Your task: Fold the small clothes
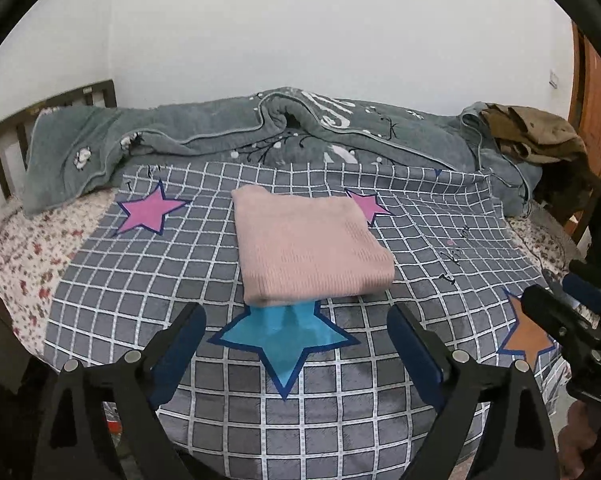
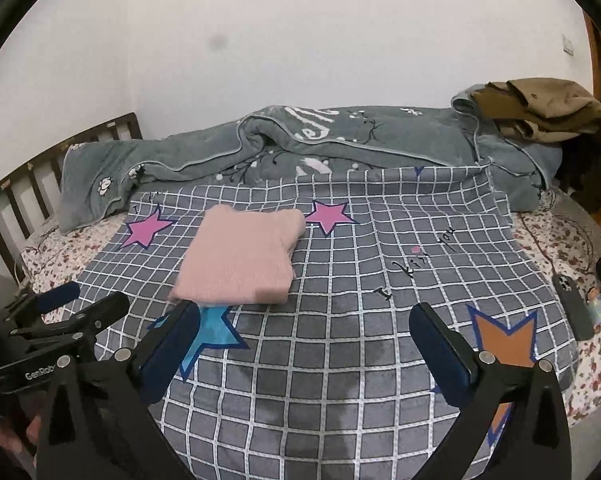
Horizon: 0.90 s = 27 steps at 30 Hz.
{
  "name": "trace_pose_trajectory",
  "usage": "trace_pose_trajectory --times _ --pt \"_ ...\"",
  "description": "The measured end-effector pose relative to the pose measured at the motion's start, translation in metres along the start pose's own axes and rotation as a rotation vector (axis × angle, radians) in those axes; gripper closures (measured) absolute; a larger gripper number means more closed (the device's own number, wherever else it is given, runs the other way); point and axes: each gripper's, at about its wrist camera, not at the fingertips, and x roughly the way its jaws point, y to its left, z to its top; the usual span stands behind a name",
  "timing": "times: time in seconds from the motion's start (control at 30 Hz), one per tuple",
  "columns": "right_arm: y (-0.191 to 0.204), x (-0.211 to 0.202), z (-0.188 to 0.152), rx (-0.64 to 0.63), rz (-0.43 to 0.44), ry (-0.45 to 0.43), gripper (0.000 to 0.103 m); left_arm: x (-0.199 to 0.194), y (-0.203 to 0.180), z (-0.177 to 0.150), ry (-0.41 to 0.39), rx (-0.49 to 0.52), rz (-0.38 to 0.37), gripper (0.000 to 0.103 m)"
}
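Note:
A pink knitted garment (image 1: 310,248) lies folded into a thick rectangle on the grey checked blanket (image 1: 148,288) with coloured stars. In the right wrist view the same pink garment (image 2: 240,258) sits left of centre, its near edge over a blue star. My left gripper (image 1: 296,322) hangs above the blanket just in front of the garment, open, with nothing between its fingers. My right gripper (image 2: 306,320) is open too, empty, to the right of the garment. Each gripper shows at the edge of the other's view.
A crumpled grey-green quilt (image 1: 220,136) lies along the wall behind the blanket. Brown clothes (image 2: 540,108) are heaped at the back right. A dark phone (image 2: 572,304) rests on the floral sheet at the right. A wooden headboard (image 1: 4,136) stands at the left.

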Motion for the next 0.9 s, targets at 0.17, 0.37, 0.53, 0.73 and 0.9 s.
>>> trace_pose_trajectory --times 0.17,0.37,0.53,0.73,0.9 --pt "-0.006 -0.008 -0.001 -0.002 -0.02 -0.011 0.001 -0.004 -0.006 0.003 -0.004 0.008 -0.01 0.01" --pt "-0.01 -0.012 -0.001 -0.008 -0.038 -0.009 0.001 -0.008 -0.008 0.004 -0.013 0.014 -0.007 0.01" --pt "-0.011 -0.014 -0.002 -0.007 -0.034 -0.012 0.001 -0.012 -0.009 0.005 -0.03 0.021 0.02 0.01" --pt "-0.006 -0.012 -0.003 -0.018 -0.029 -0.007 0.001 -0.013 -0.009 0.006 -0.027 0.021 0.017 0.01" --pt "-0.005 -0.013 -0.003 -0.019 -0.03 -0.007 0.001 -0.013 -0.009 0.007 -0.025 0.016 0.017 0.01"
